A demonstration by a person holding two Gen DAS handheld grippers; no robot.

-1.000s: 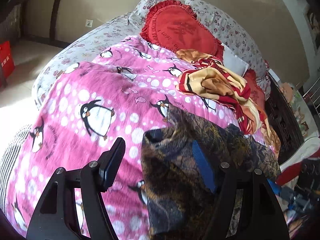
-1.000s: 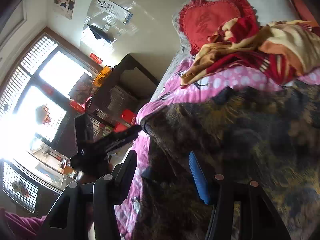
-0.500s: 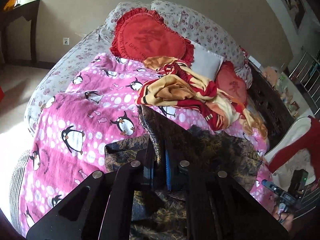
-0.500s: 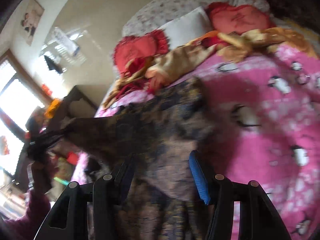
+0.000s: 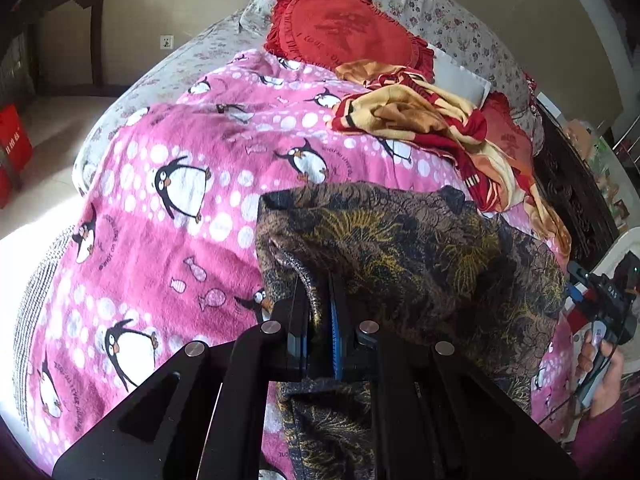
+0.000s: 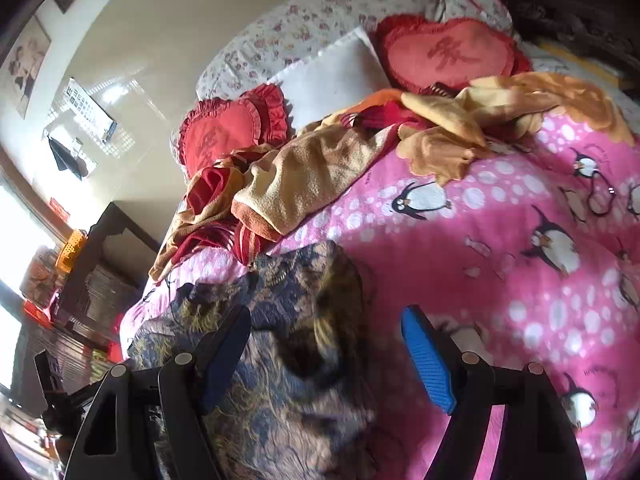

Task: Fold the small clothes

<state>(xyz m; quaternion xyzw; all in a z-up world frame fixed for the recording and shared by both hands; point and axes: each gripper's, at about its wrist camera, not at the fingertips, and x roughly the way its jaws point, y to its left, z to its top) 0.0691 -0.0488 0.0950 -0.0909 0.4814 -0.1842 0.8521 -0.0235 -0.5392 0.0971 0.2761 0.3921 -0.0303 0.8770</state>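
A dark garment with a gold and blue leaf print (image 5: 420, 256) lies on the pink penguin blanket (image 5: 192, 216). My left gripper (image 5: 318, 320) is shut on a raised fold at the garment's left edge. In the right wrist view the same garment (image 6: 280, 380) bunches up under my right gripper (image 6: 324, 356). Its jaws are opening wide, and the cloth lies loosely between them with neither pad pressing on it. The blue right pad (image 6: 426, 364) stands over bare blanket. In the left wrist view a hand holds the right gripper's body (image 5: 600, 308) at the far right edge.
A crumpled yellow and red blanket (image 5: 432, 120) lies beyond the garment. Behind it are red heart cushions (image 5: 344, 28), a white pillow (image 6: 332, 76) and a floral bedcover. Dark carved wooden furniture (image 5: 568, 196) borders the bed on the right. A red bag (image 5: 12, 148) stands on the floor at left.
My left gripper went from wide open to shut on the garment's edge and lifted that fold. My right gripper swung across the bed toward the pink blanket, and its jaws widened off the cloth.
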